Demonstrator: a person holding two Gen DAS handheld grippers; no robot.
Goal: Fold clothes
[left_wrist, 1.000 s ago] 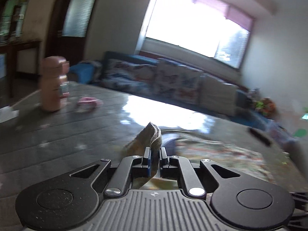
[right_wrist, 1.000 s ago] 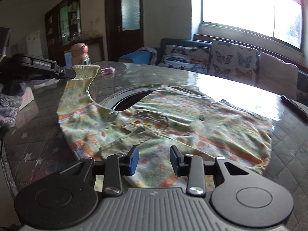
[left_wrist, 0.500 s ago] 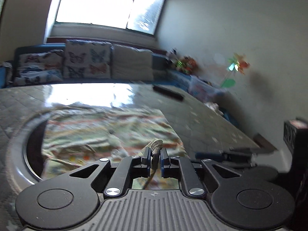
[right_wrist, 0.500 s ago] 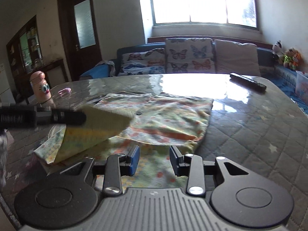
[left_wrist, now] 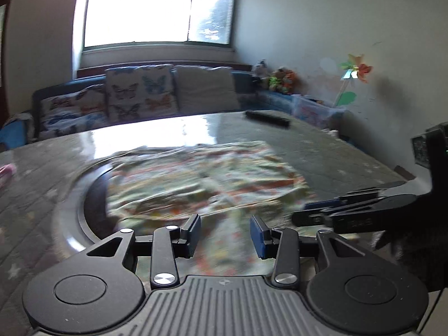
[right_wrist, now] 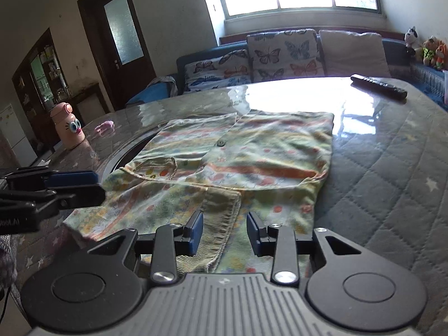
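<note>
A small patterned shirt [right_wrist: 238, 156] with green, orange and yellow print lies on the quilted table, its sleeve folded in over the body. It shows blurred in the left wrist view [left_wrist: 201, 184]. My left gripper [left_wrist: 225, 233] is open and empty, just above the shirt's near edge; it also shows at the left of the right wrist view [right_wrist: 72, 187]. My right gripper [right_wrist: 224, 231] is open, low over the folded sleeve cuff [right_wrist: 221, 218], which lies between the fingers. The right gripper shows at the right of the left wrist view [left_wrist: 322, 210].
A black remote [right_wrist: 378, 85] lies at the table's far right. A pink face-printed bottle [right_wrist: 68, 127] and a small pink object [right_wrist: 105, 126] sit at the far left. A round inset ring [left_wrist: 81, 207] lies under the shirt. A sofa [right_wrist: 280, 53] stands behind the table.
My left gripper carried the sleeve across over the shirt, opened and let it go. The sleeve now lies folded on the body. The right gripper stayed open near the front edge.
</note>
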